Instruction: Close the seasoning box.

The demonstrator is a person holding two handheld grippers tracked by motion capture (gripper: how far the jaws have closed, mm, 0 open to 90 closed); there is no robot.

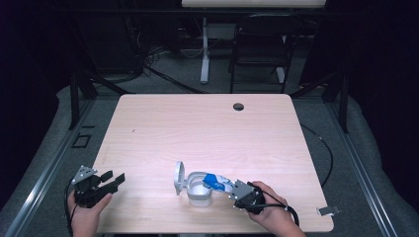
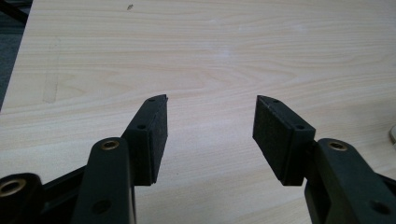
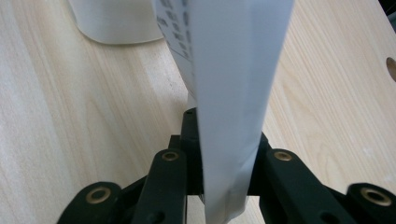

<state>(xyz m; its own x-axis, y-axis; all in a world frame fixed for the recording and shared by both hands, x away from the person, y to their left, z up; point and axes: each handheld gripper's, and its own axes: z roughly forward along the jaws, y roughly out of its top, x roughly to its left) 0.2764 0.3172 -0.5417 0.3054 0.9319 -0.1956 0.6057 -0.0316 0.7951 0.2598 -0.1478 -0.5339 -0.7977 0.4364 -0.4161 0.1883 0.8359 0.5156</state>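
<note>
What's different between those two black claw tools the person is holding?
The left gripper has its jaws spread apart with nothing between them; the right gripper is clamped on a flat white-and-blue packet. The left gripper sits over bare wooden table near the left edge, while the right gripper reaches toward the white open-lidded container. Both are black, two-jawed and hand-held.

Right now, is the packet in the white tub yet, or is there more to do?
Done: the white tub stands open, its lid flipped up. In hand: the right gripper pinches a white-and-blue packet tilted over the tub's mouth. Left, I'd guess: let go and shut the lid. The left gripper waits open.
</note>
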